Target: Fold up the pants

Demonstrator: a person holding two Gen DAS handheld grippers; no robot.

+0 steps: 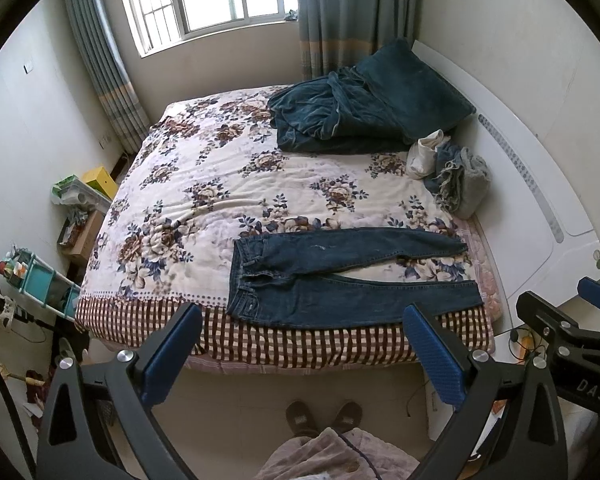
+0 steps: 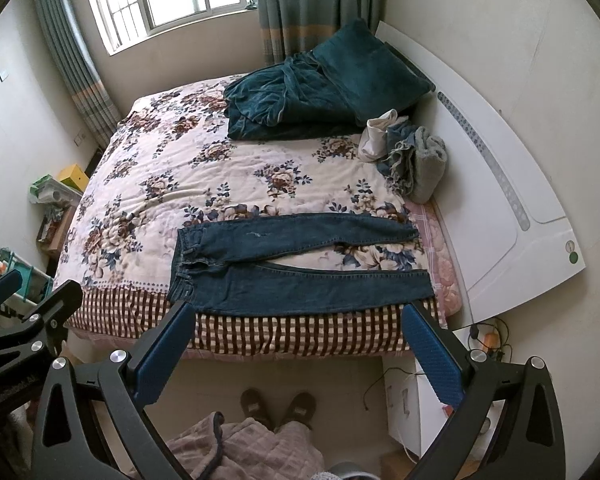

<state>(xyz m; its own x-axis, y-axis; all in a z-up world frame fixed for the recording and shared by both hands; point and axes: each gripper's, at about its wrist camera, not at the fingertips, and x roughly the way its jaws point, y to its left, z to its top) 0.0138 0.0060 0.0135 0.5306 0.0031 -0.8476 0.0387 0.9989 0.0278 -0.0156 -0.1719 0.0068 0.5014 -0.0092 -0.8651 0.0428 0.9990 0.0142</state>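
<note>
A pair of dark blue jeans lies flat on the near edge of the bed, waistband to the left, both legs spread to the right. It also shows in the right wrist view. My left gripper is open and empty, held above the floor in front of the bed, short of the jeans. My right gripper is open and empty at about the same height, to the right of the left one; it shows at the right edge of the left wrist view.
The bed has a floral quilt with a checked border. A teal blanket and pillow and a pile of small clothes lie near the white headboard. Shelves and boxes stand left. My feet in slippers stand on the floor.
</note>
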